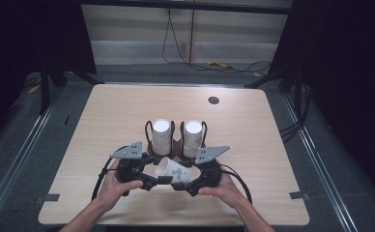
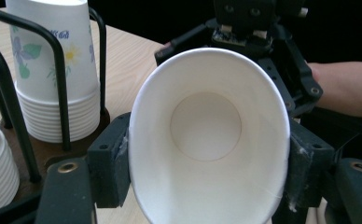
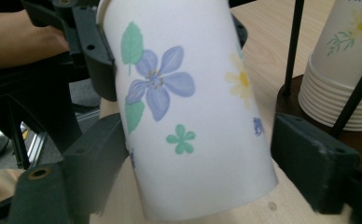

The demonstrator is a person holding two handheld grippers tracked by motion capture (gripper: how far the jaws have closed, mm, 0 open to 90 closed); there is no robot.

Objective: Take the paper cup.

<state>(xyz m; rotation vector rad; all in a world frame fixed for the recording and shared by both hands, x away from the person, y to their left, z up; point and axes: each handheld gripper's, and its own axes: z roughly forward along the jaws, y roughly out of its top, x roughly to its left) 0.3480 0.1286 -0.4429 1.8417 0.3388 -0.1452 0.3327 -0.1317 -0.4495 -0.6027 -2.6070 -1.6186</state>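
Above the tabletop [image 1: 127, 111], the left tool [image 1: 162, 180] clamps the paper cup [image 1: 173, 170] at its rim. The right tool [image 1: 179, 185] stands apart around its base, so the handover looks nearly finished.

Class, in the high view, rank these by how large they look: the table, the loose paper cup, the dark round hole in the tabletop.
1. Table, by far largest.
2. Loose paper cup, lying between the grippers.
3. Dark round hole, smallest.

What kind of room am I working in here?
Likely a lab recording bay, not a home: a bare wooden table ringed by black curtains, metal floor rails, and loose cables along the back wall.
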